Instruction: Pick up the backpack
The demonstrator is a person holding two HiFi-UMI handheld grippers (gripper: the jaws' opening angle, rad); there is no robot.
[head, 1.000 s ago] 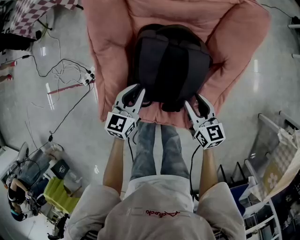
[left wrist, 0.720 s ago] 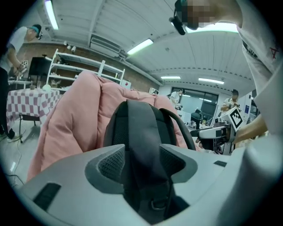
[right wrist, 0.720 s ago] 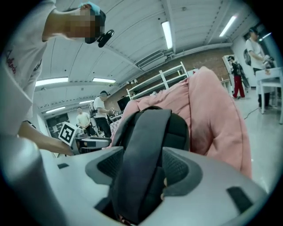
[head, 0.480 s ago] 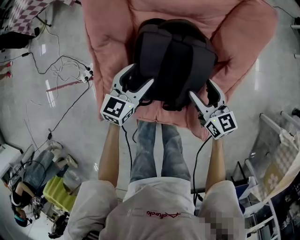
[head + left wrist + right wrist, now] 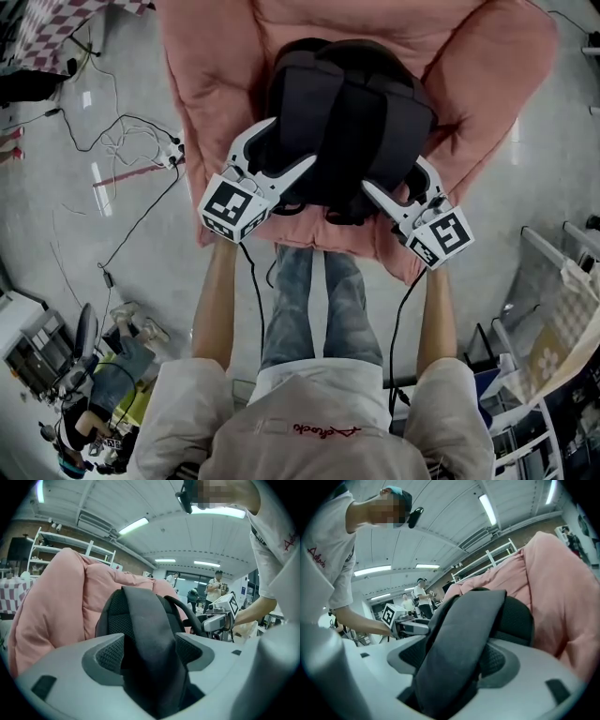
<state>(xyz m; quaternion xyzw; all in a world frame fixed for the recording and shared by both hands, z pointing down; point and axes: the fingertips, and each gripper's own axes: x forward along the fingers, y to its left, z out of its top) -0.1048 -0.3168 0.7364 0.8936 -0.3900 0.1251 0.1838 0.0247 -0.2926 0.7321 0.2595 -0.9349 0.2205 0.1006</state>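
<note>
A black backpack (image 5: 347, 112) lies with its straps up on a pink cushioned seat (image 5: 216, 84). My left gripper (image 5: 289, 145) is at its lower left side, and its jaws are opening, spread wide. A padded shoulder strap (image 5: 145, 620) runs up between the left gripper's (image 5: 150, 653) jaws without being pinched. My right gripper (image 5: 394, 176) is at the pack's lower right corner, jaws also opening. The other strap (image 5: 464, 625) lies slanted between the right gripper's (image 5: 454, 663) jaws. Each gripper shows in the other's view, beyond the pack.
Cables (image 5: 122, 141) trail over the grey floor left of the seat. A rack and a bag (image 5: 562, 291) stand at the right. The person's legs (image 5: 309, 300) are just in front of the seat. Other people (image 5: 216, 585) stand far back in the room.
Both grippers have moved forward onto the backpack's lower sides, and their jaws have gone from nearly shut to spread wide around the straps.
</note>
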